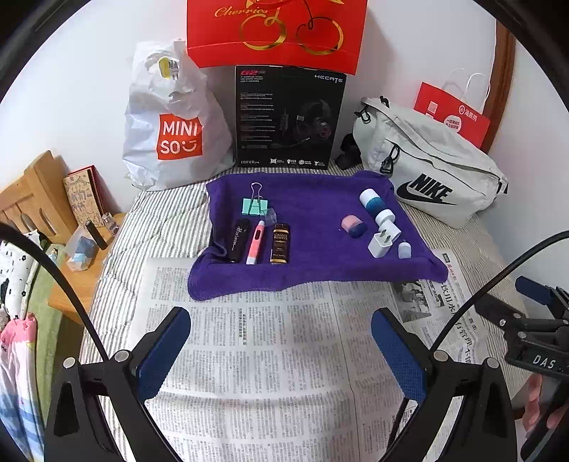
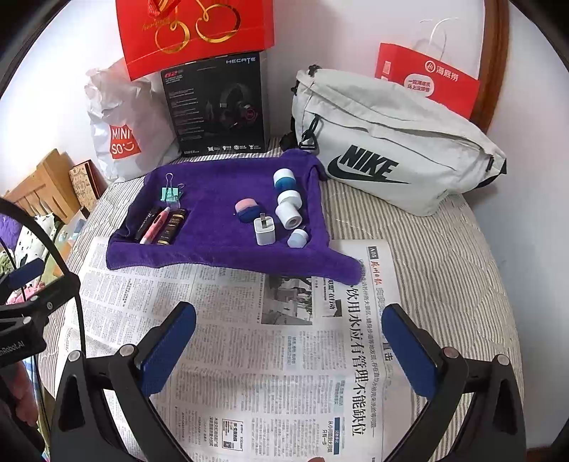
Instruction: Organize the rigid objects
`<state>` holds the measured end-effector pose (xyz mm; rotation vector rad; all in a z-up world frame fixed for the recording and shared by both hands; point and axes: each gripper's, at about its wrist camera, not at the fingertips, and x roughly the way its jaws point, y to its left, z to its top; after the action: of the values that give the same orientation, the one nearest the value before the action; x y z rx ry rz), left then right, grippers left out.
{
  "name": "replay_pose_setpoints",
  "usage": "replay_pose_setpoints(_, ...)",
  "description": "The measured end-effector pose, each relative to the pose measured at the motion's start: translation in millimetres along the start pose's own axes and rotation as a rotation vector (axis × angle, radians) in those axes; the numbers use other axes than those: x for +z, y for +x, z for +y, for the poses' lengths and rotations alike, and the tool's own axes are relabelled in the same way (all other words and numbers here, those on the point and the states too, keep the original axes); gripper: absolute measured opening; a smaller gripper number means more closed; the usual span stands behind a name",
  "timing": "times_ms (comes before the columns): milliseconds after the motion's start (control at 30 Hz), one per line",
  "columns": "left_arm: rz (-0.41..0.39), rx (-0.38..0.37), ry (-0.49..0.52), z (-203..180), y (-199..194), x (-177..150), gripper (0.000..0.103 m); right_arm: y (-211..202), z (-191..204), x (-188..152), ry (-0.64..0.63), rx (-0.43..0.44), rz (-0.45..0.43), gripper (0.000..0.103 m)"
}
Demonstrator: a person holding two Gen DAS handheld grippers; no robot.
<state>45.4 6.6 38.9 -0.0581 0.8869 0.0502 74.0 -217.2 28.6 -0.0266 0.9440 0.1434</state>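
Note:
A purple towel (image 1: 309,213) (image 2: 220,256) lies on a newspaper (image 1: 256,355) (image 2: 249,355). On its left are a teal binder clip (image 1: 254,205) (image 2: 170,193), a black tube (image 1: 238,240), a pink pen (image 1: 256,241) (image 2: 155,224) and a brown bottle (image 1: 280,243) (image 2: 172,227). On its right are a blue-and-white cylinder (image 1: 370,202) (image 2: 283,180), a pink-and-blue eraser (image 1: 352,226) (image 2: 247,209), a white charger plug (image 1: 384,240) (image 2: 265,231) and a small pale cap (image 1: 404,249) (image 2: 298,237). My left gripper (image 1: 281,348) and right gripper (image 2: 288,348) are both open and empty above the newspaper, short of the towel.
At the back stand a Miniso bag (image 1: 174,128), a black headset box (image 1: 288,117) (image 2: 217,106), red gift bags (image 1: 277,32) (image 2: 426,78) and a grey Nike bag (image 1: 426,167) (image 2: 391,149). A wooden bedside table (image 1: 81,256) is left of the striped bed.

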Motion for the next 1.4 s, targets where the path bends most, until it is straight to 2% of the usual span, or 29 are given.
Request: replay_pose_setpoints(1400,-0.004,0.005,0.015,-2.3,-14.5,-3.7,0.103,-19.2,-5.0,-7.2,0.004,-0.008,-0.031,0.103)
